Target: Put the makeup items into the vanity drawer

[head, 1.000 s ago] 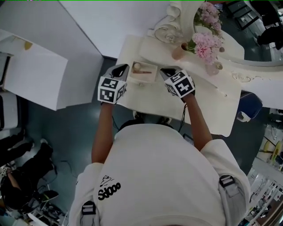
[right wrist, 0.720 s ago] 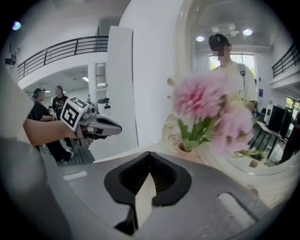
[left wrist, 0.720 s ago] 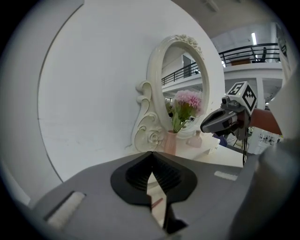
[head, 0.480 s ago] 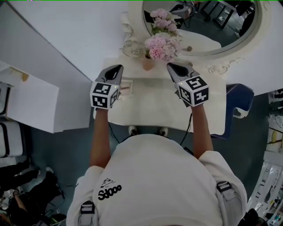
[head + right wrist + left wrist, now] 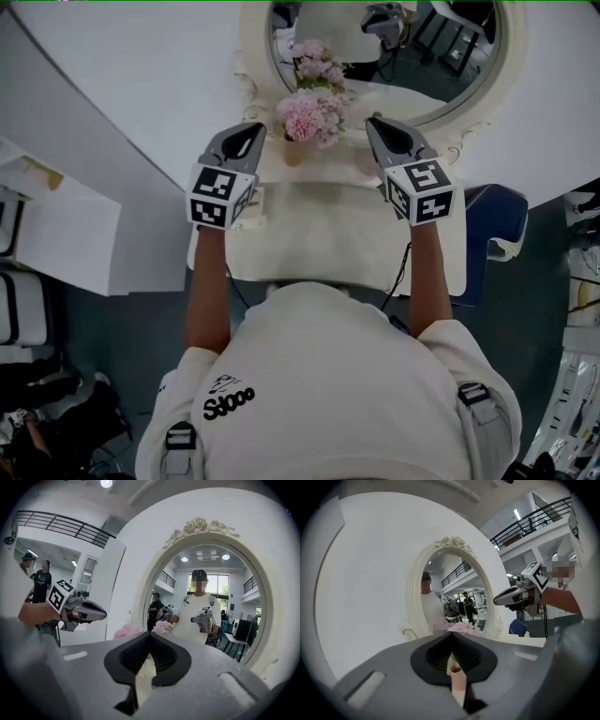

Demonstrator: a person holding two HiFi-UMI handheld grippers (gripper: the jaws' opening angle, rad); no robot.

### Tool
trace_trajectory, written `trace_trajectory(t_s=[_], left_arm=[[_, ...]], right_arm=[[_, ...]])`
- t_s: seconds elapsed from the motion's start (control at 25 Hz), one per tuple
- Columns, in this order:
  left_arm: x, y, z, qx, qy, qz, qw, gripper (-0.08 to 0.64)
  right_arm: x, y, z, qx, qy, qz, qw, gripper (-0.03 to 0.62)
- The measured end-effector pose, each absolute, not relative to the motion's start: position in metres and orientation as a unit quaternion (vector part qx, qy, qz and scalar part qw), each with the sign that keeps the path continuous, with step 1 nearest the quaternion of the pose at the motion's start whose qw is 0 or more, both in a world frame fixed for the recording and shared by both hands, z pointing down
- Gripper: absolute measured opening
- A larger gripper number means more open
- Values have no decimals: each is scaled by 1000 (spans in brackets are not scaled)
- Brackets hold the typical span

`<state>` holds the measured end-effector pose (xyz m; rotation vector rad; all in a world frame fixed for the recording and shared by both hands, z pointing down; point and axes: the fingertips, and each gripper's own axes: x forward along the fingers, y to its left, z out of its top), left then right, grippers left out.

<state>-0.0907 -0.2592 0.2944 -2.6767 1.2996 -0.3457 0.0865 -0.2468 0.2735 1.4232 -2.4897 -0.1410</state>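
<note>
Only a corner of a pale tray point(image 5: 256, 199) shows, on the left of the cream counter point(image 5: 328, 234) just beside the left gripper's marker cube. Its contents and which way they point cannot be made out. The left gripper point(image 5: 251, 129) hovers there, its fingers point(image 5: 436, 653) pressed together on nothing. The right gripper point(image 5: 373, 122) is also closed and empty, well apart to the right. Both point toward the pink flowers point(image 5: 309, 112) and the oval mirror point(image 5: 450, 56).

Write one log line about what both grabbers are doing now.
left gripper: shut, empty | right gripper: shut, empty | both: held up facing mirror | pink flowers: between them
</note>
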Motion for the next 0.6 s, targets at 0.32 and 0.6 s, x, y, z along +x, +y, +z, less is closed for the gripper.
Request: trace_trajectory(t_s=[0.32, 0.6], left_arm=[[-78, -252, 255, -893, 429, -83, 108, 17], [-77, -247, 243, -893, 429, -70, 117, 17]], right_arm=[[92, -237, 237, 500, -852, -102, 116, 2], [93, -235, 235, 501, -852, -103, 112, 2]])
